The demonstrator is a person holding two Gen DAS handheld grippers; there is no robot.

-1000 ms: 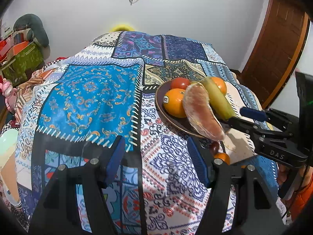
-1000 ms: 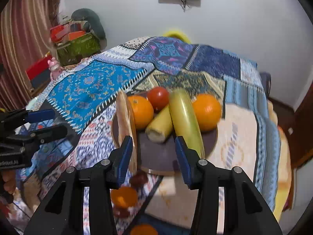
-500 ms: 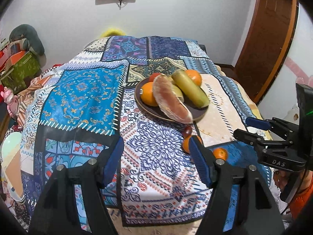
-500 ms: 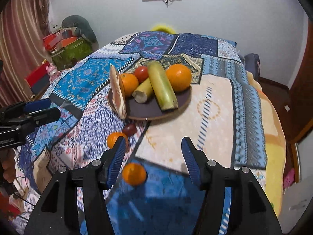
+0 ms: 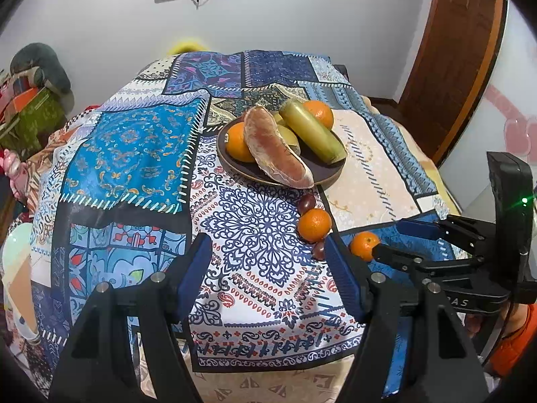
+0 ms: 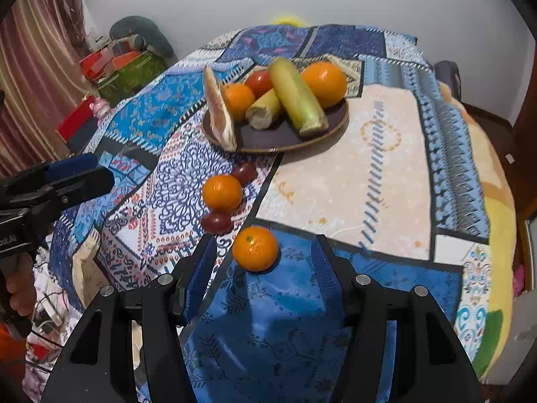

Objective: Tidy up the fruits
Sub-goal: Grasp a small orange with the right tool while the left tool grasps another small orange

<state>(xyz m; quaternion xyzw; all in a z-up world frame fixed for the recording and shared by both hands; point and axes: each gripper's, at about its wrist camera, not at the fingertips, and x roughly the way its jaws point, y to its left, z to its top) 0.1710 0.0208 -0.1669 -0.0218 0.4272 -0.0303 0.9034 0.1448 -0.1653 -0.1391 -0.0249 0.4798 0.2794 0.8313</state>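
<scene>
A dark round plate point(image 6: 288, 136) point(image 5: 322, 171) on the patterned bedspread holds oranges, a red tomato point(image 6: 258, 82), two green stalks and a pomelo wedge point(image 5: 275, 149). On the cloth lie two loose oranges point(image 6: 222, 192) point(image 6: 255, 248) and two dark red fruits point(image 6: 244, 172) point(image 6: 216, 222). My right gripper point(image 6: 263, 268) is open and empty, just behind the nearer orange. My left gripper point(image 5: 268, 275) is open and empty over the cloth, left of the loose fruit point(image 5: 314, 224). The right gripper also shows in the left wrist view point(image 5: 399, 240).
The bedspread point(image 6: 386, 168) covers a bed that drops off at the near and right edges. Boxes and bags point(image 6: 124, 63) stand at the far left by a curtain. A wooden door point(image 5: 453, 50) is at the right.
Both grippers have pulled back and up from the plate, which looks smaller now. The loose oranges and dark fruits have come into view. The jaws stayed open.
</scene>
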